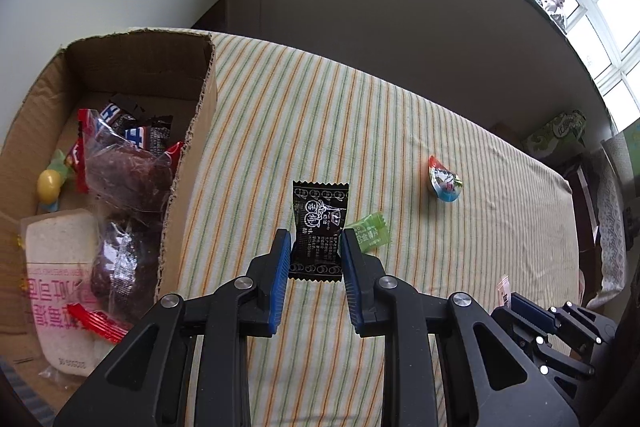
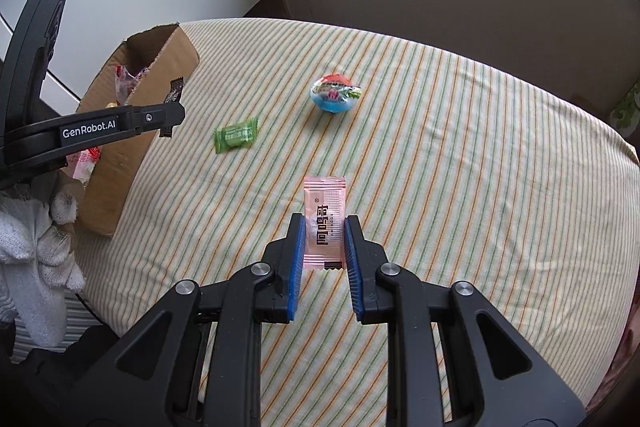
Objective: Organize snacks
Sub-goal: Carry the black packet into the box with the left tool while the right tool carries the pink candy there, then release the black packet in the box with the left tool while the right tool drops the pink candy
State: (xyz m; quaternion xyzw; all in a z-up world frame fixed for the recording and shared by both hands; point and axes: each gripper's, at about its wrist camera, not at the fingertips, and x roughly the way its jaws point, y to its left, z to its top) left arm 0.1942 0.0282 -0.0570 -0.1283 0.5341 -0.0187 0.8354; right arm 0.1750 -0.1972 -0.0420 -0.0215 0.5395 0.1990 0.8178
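My left gripper is shut on a black candy packet and holds it above the striped tablecloth, just right of the cardboard box. My right gripper is shut on a pink candy packet over the middle of the table. A green candy lies on the cloth; it also shows in the right wrist view. A blue and red jelly cup lies farther off, and shows in the right wrist view. The box holds several snack packs.
The striped tablecloth covers the table, whose far edge meets a grey wall. The left gripper and a white-gloved hand show at the left of the right wrist view. A green tissue box stands beyond the table's right end.
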